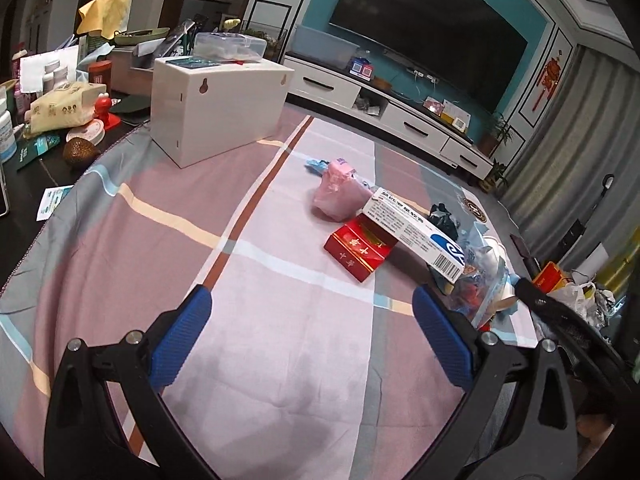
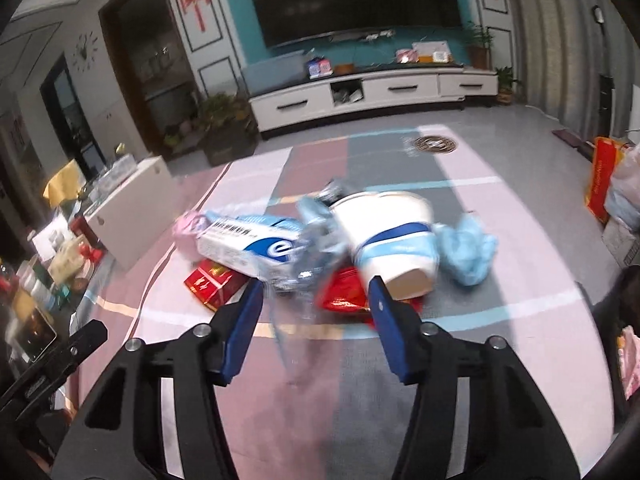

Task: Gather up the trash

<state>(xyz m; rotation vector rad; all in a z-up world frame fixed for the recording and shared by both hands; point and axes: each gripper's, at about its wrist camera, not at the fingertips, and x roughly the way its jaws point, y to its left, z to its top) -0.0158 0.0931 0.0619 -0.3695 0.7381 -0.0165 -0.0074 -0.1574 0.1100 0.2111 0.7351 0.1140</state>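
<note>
Right gripper [image 2: 316,300] hung half open, holding nothing, just short of the paper cup [image 2: 390,236] lying at frame centre among wrappers: probably light, crushable, best pinched gently across its rim.

The counter [image 1: 120,240] wore a cloth of pink, grey and lilac blocks crossed by pale blue, cream and rust-brown stripes. At one o'clock of its middle lay a red box [image 1: 358,246] with gold marks, and over it a white carton [image 1: 416,232] with a blue swirl, grey print and a black barcode. A pale pink bag [image 1: 338,196] sat at twelve o'clock of them. The paper cup [image 2: 394,240] was white with blue bands, the crumpled wad [image 2: 468,248] at its three o'clock light blue. The left tool [image 1: 312,308] had blue pads on black arms, as had the right tool [image 2: 316,296]. The cabinet [image 1: 216,108] was cream-white.
</note>
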